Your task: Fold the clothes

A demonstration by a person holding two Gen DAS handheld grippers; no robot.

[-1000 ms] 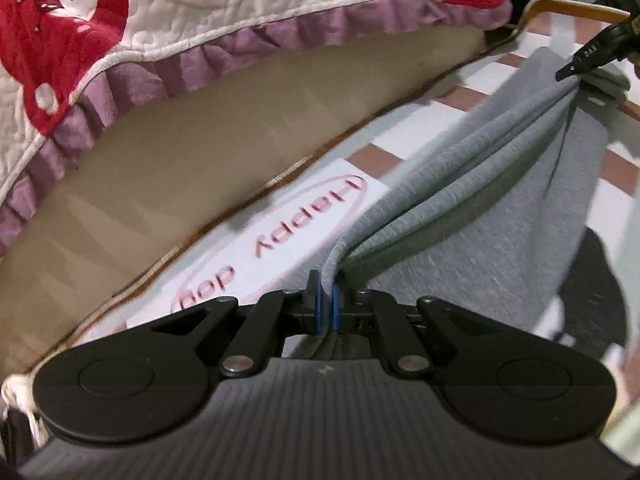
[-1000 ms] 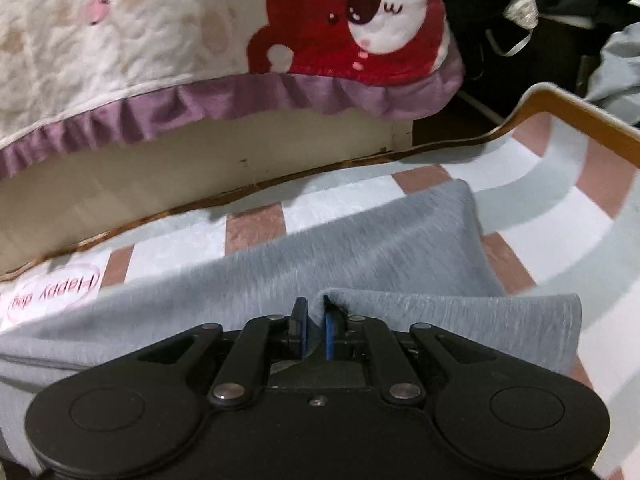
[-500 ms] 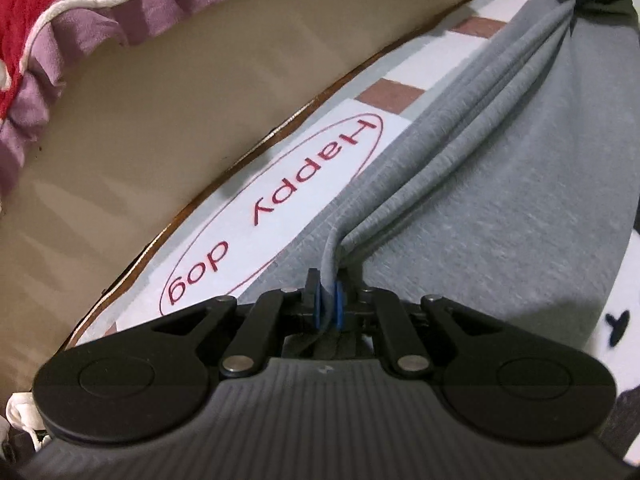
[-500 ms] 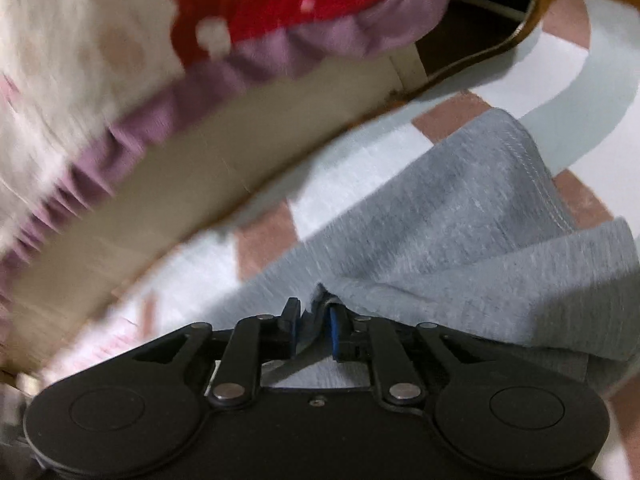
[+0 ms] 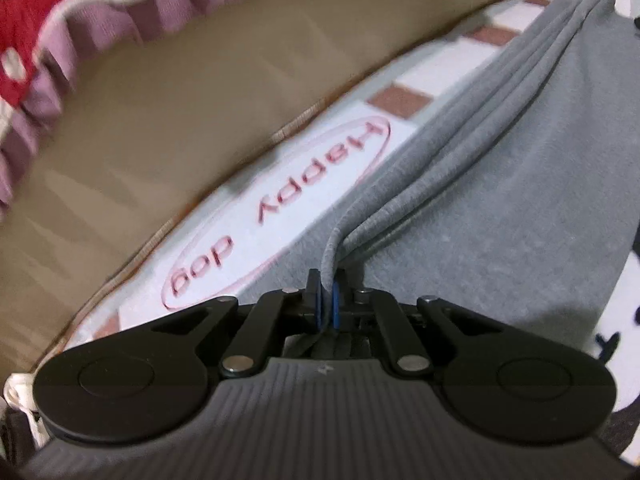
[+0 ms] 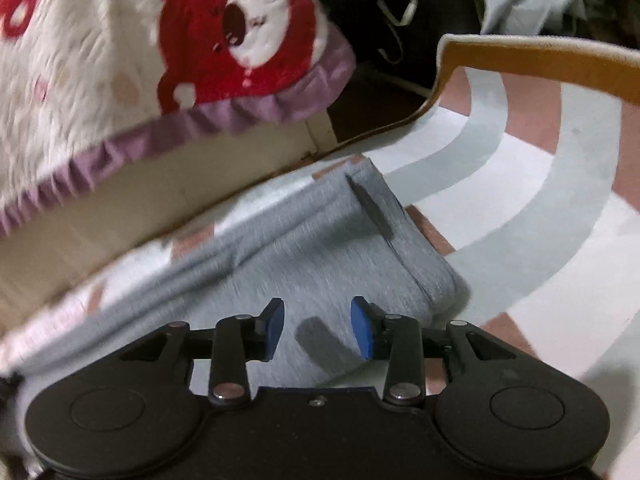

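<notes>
on the striped mat (image 6: pixel 560 184) the grey garment (image 6: pixel 320 248) lies folded over, left gripper (image 5: pixel 326 300) clamped on its bunched edge, right gripper (image 6: pixel 318 326) opening with nothing between its pads, further folds likely left.

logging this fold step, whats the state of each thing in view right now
grey garment: folded over, lying on the rug, one edge bunched into ridges
left gripper: shut on the grey garment's edge
right gripper: jaws opening, nothing between the pads, garment lies below
rug: spread flat, far edge curled up
quilt: hanging over the bed edge, ruffle down
</notes>
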